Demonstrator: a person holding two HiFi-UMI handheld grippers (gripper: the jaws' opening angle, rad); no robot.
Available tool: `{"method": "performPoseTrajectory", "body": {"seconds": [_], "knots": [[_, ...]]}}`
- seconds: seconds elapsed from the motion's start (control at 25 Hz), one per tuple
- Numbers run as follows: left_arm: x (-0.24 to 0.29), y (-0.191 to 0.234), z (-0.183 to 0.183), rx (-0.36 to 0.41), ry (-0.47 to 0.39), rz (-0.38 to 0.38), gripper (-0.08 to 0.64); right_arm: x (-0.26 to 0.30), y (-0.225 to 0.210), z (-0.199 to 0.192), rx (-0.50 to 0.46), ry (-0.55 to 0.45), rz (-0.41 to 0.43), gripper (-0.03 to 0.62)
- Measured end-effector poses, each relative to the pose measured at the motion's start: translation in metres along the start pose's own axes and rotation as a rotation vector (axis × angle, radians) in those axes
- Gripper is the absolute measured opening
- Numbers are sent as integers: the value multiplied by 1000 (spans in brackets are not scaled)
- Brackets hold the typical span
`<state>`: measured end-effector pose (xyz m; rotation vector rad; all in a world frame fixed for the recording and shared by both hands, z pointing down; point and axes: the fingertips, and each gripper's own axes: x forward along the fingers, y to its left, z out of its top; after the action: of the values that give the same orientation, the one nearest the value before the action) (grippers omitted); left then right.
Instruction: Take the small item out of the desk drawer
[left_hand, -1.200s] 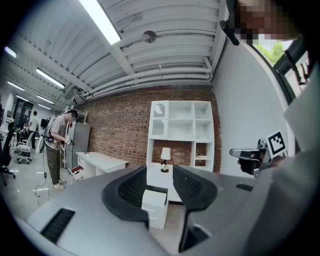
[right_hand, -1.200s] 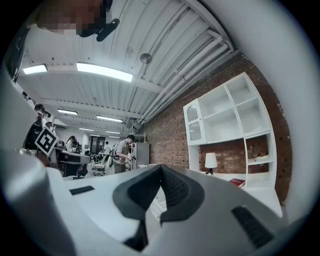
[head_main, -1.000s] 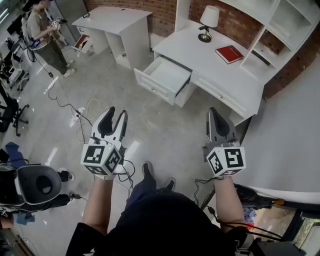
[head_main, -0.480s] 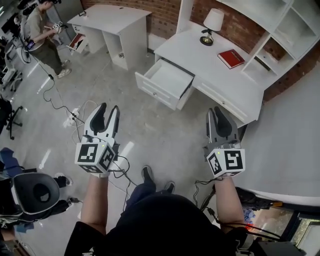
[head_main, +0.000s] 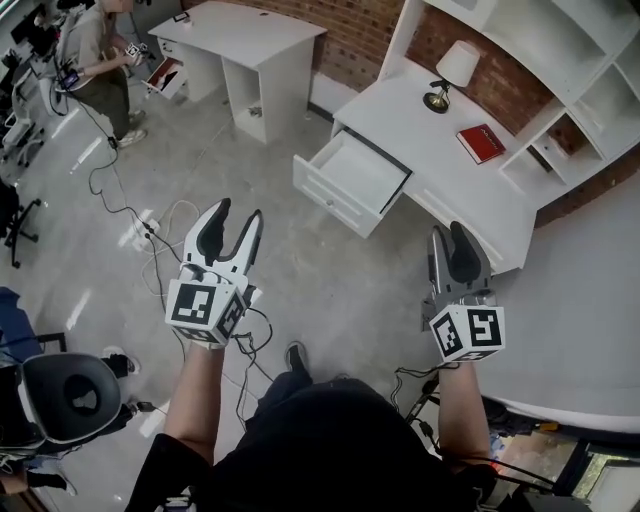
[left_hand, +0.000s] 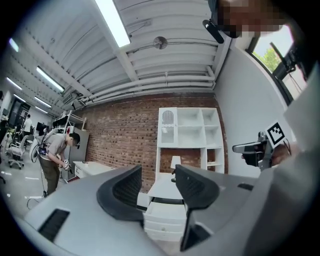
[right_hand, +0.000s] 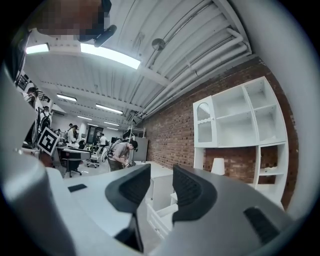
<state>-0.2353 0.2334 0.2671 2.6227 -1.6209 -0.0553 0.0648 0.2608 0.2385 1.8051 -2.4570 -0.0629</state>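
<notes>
The white desk (head_main: 455, 160) stands ahead with its drawer (head_main: 352, 172) pulled open. The drawer's inside looks bare white, and I see no small item in it. My left gripper (head_main: 231, 216) is held over the floor, well short of the drawer, open with nothing between its fingers. My right gripper (head_main: 455, 236) hangs near the desk's front corner. Its jaws have just been opening and nothing is between them. In the left gripper view the drawer front (left_hand: 161, 220) shows between the open jaws of the left gripper (left_hand: 157, 182). In the right gripper view the drawer (right_hand: 161, 216) lies beyond the right gripper (right_hand: 161, 182).
A lamp (head_main: 456, 70) and a red book (head_main: 482, 142) sit on the desk under white shelves (head_main: 560, 50). A second white desk (head_main: 245, 35) stands at the back left with a person (head_main: 95, 45) beside it. Cables (head_main: 150, 222) cross the floor; an office chair (head_main: 65, 395) stands at the lower left.
The desk and drawer have shifted right in the head view as I moved. The right gripper's jaws went from shut to open. The left gripper stays open.
</notes>
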Motion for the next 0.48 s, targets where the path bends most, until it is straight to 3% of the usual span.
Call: {"method": "performPoseTrajectory", "body": {"seconds": [0.28, 0.48], "knots": [[5, 37, 6, -19, -7, 20, 193, 24, 7, 9, 45, -10, -16, 129], [14, 40, -16, -79, 37, 1, 193, 43, 19, -1, -4, 0, 14, 121]]}}
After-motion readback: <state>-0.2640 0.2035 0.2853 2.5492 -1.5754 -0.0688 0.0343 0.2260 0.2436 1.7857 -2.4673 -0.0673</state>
